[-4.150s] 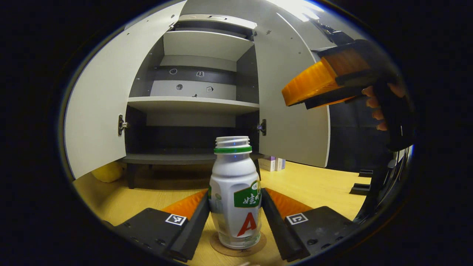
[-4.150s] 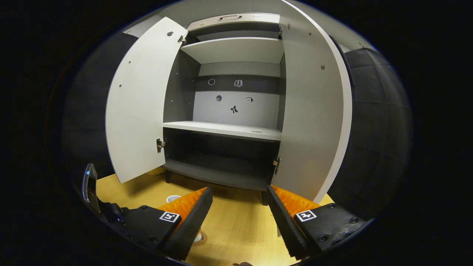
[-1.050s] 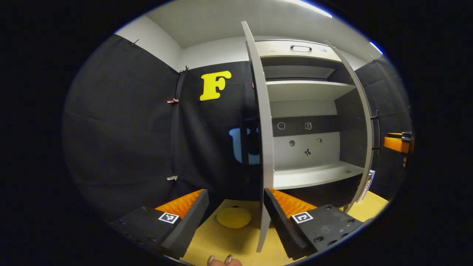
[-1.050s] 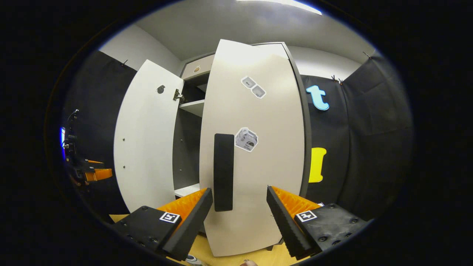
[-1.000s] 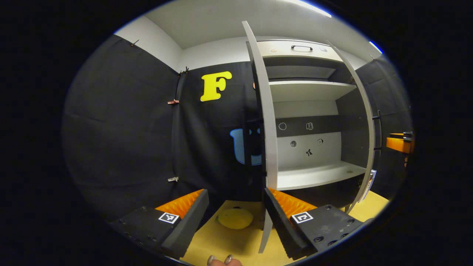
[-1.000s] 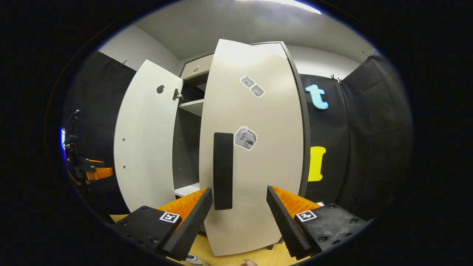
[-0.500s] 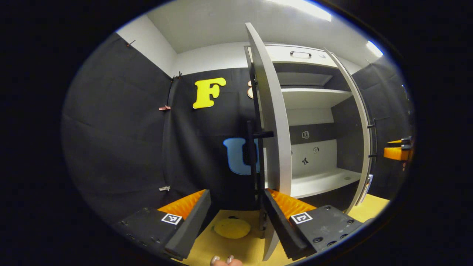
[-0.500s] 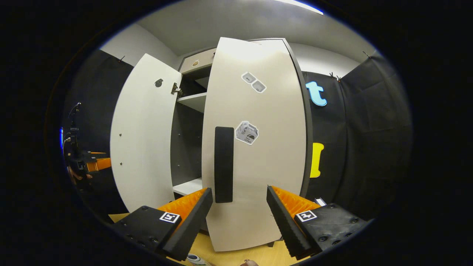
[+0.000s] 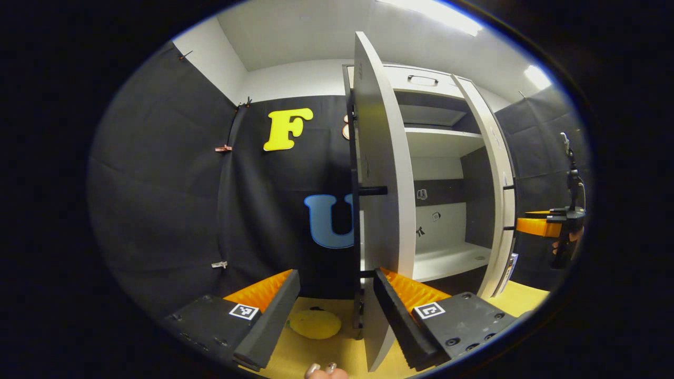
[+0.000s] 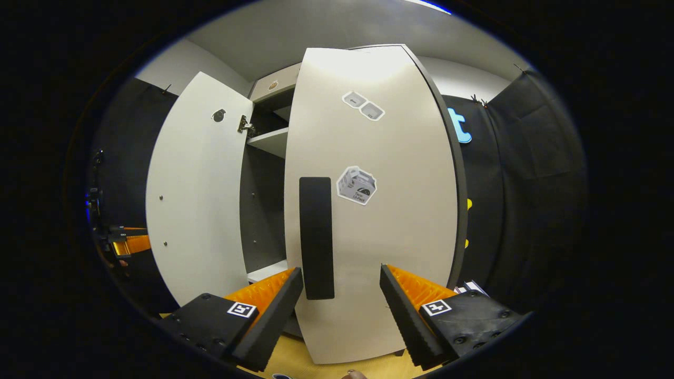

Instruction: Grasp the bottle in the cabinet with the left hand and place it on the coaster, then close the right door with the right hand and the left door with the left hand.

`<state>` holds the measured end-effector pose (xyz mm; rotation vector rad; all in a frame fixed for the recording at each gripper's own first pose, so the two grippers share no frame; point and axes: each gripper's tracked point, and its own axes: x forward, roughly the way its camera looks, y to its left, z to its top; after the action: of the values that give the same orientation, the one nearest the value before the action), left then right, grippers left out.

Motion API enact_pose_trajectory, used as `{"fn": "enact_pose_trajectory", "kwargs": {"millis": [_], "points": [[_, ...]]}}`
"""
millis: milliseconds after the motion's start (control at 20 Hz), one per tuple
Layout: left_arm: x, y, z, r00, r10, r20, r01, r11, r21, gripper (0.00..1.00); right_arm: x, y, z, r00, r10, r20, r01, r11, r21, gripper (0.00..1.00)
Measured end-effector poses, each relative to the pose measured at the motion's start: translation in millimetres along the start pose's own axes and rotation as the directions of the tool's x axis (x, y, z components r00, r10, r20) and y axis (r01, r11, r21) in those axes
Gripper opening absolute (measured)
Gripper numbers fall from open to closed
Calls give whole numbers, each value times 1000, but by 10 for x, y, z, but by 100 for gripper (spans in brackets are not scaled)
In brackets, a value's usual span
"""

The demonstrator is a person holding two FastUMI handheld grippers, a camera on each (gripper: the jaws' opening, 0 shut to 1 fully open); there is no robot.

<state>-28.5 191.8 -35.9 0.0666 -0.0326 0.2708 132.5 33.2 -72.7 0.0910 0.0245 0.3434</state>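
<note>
In the left gripper view the cabinet's left door stands nearly edge-on, its black handle on the outer side. My left gripper is open, and the door's lower edge runs just beside its right finger. The right door is partly swung in, with the right gripper beyond it. In the right gripper view the right door's white face is straight ahead. Its black handle hangs just above my open right gripper. The left door stands wide open.
A yellow round object lies on the wooden table left of the left door's foot. White shelves show inside the cabinet. The left gripper is at the far left in the right gripper view. Black booth cloth surrounds the cabinet.
The bottle was let go on the coaster and both grippers rose to the doors. The right door has swung further in. The left door has turned a little inward past the left gripper.
</note>
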Motion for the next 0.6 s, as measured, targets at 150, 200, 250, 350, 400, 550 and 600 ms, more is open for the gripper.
{"fn": "enact_pose_trajectory", "kwargs": {"millis": [150, 200, 250, 350, 400, 550, 600], "points": [[69, -338, 19, 998, -65, 4, 65, 998, 1, 92, -30, -12, -43, 1000, 17, -13, -17, 1000, -2, 98], [115, -461, 28, 995, -95, 8, 95, 995, 1, 92, -57, -18, -41, 1000, 23, -13, -24, 1000, -4, 98], [151, -599, 33, 992, -127, 13, 127, 992, -1, 92, -85, -44, -41, 1000, 26, -16, -26, 1000, -14, 98], [261, -849, 28, 984, -174, 24, 174, 985, -9, 92, -158, -145, -24, 1000, 12, -14, -13, 999, -46, 98], [332, -963, 28, 981, -194, 22, 194, 981, -2, 92, -204, -205, -7, 1000, 3, -10, -3, 998, -56, 98], [551, -1468, 49, 953, -299, 40, 298, 954, 39, 92, -343, -376, 29, 1000, -26, -12, 26, 998, -53, 98], [631, -1608, 68, 948, -316, 46, 313, 948, 57, 92, -394, -459, 32, 999, -46, -18, 45, 997, -63, 98]]}}
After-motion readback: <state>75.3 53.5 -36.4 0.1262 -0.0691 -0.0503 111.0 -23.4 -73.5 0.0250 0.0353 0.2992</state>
